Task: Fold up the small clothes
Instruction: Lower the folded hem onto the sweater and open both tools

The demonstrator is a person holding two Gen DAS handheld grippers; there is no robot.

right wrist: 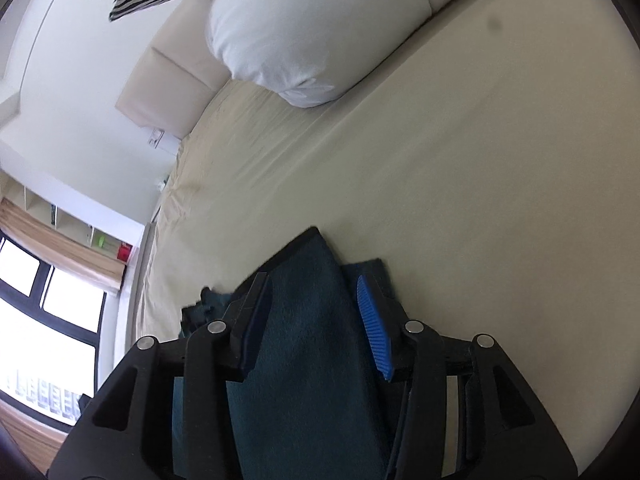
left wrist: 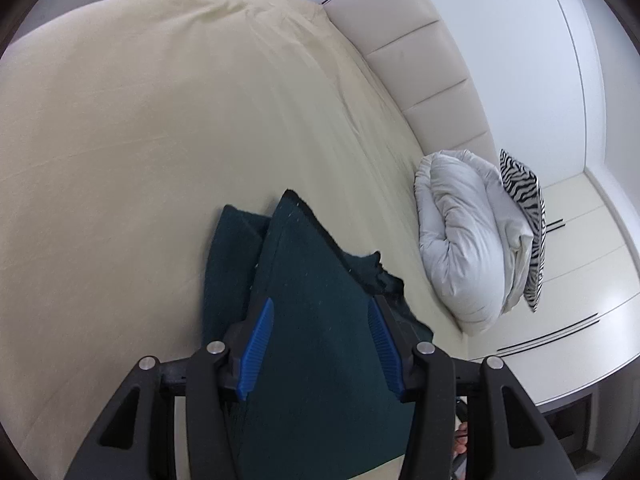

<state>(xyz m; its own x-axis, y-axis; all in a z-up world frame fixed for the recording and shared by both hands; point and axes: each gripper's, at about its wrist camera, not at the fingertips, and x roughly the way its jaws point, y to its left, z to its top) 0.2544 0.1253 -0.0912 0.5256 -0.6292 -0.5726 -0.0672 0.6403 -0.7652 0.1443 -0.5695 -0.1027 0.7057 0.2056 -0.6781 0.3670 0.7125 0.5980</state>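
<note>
A dark teal garment (left wrist: 312, 312) lies partly folded on the cream bed sheet (left wrist: 140, 140), with a black-trimmed edge and a bunched part at its right. My left gripper (left wrist: 322, 308) is open, its blue pads (left wrist: 256, 344) wide apart just above the cloth. In the right wrist view the same garment (right wrist: 308, 320) fills the gap between the fingers. My right gripper (right wrist: 316, 284) is open too, with blue pads (right wrist: 374, 328) on either side of a raised fold. Neither gripper pinches the cloth.
A rolled white duvet (left wrist: 464, 236) and a zebra-print pillow (left wrist: 524, 216) lie against the padded headboard (left wrist: 424, 64). White wardrobe doors (left wrist: 580, 280) stand at the right. The duvet (right wrist: 320, 28) and a window (right wrist: 48, 312) show in the right wrist view.
</note>
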